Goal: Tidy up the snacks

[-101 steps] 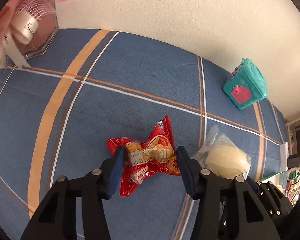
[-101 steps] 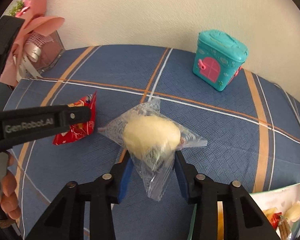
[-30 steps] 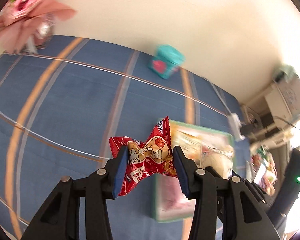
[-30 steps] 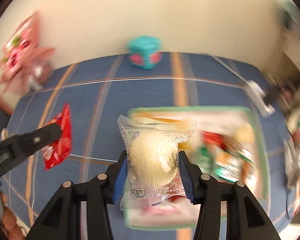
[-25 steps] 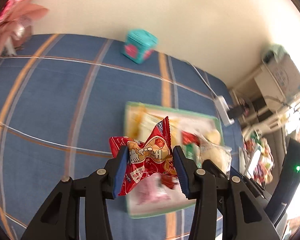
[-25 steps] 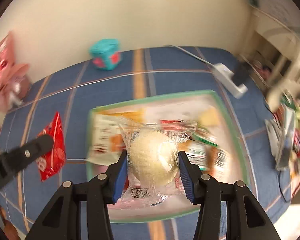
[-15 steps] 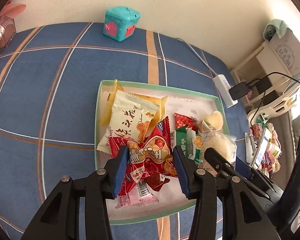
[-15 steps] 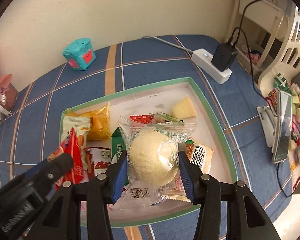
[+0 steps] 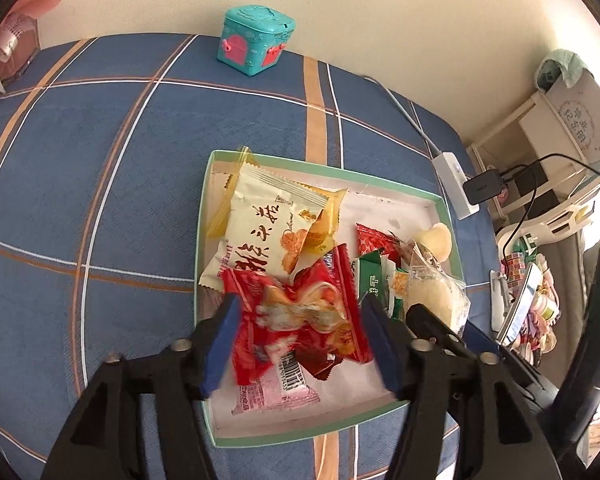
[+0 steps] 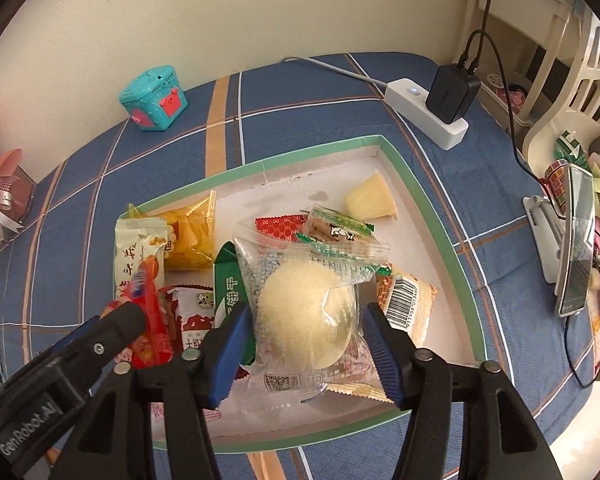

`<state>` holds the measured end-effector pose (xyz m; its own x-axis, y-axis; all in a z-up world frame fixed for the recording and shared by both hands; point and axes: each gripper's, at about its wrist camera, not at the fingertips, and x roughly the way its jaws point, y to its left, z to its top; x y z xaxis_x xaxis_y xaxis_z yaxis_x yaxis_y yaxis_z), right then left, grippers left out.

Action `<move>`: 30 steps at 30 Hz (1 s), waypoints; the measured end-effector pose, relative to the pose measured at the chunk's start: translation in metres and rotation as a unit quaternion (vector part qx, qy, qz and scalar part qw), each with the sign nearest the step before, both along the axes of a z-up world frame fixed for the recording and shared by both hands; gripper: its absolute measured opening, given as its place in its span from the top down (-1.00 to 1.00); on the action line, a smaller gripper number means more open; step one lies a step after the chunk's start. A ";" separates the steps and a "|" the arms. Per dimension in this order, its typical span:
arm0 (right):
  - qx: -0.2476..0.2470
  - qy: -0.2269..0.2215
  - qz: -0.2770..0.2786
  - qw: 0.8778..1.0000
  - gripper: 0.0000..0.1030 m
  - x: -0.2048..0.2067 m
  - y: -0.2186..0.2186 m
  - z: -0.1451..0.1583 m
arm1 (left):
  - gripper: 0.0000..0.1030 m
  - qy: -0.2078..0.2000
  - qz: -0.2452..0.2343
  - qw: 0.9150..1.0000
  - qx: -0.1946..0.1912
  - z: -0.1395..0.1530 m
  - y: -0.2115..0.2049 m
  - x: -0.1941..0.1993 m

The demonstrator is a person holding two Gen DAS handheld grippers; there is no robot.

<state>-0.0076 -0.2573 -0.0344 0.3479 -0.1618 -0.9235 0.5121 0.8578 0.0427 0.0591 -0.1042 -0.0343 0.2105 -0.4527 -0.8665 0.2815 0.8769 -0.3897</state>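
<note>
Both claws hang over the green-rimmed tray (image 9: 206, 216) on the blue checked surface (image 9: 100, 168). The left claw (image 9: 300, 344) has just been opening, pads clear of the blurred red snack packet (image 9: 300, 316) between them. The right claw (image 10: 304, 354) has just been opening too, its pads just off the wrapped bun (image 10: 306, 316) above the tray's snacks.

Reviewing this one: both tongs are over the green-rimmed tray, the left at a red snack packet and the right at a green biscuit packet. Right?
Not quite. The right tongs are at a clear-wrapped pale round bun, as the right wrist view shows. The left tongs are at the red snack packet over the green-rimmed tray.
</note>
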 end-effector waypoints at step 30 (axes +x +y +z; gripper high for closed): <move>-0.039 -0.034 0.081 0.995 -1.00 -0.073 0.073 0.009 | -0.92 -0.143 0.057 0.969 0.191 0.031 0.093 -0.089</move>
